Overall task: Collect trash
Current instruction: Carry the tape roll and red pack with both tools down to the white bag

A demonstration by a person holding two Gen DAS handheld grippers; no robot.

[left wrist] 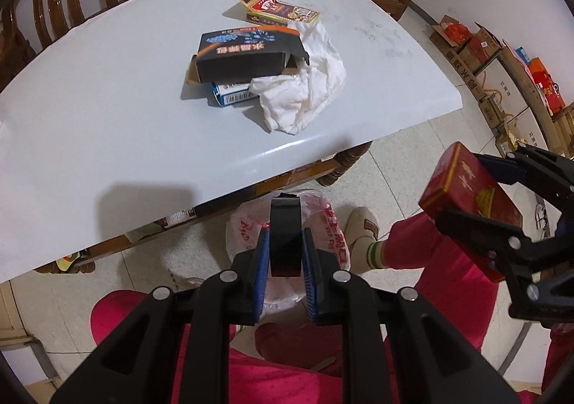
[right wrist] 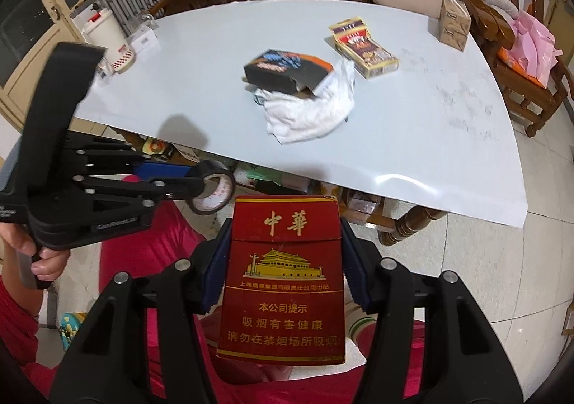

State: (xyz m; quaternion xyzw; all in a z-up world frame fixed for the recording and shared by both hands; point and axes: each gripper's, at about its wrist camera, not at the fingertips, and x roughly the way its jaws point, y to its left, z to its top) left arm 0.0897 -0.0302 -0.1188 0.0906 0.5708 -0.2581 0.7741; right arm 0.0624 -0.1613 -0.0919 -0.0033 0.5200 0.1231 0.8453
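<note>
One tape roll clamped in left gripper; one red cigarette pack clamped in right gripper; three boxes, one crumpled tissue left on table

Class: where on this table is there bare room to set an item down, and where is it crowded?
Bare: the near strip of the table in front of the crumpled tissue, and its left side. Crowded: the centre, where the black box overlaps the tissue, with the purple packet just behind.

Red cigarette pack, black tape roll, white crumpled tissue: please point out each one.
Red cigarette pack (right wrist: pixel 283 278), right wrist view, front face at the gold building.
Black tape roll (left wrist: pixel 285 237), left wrist view, outer band.
White crumpled tissue (left wrist: pixel 308 88), left wrist view, middle folds.
</note>
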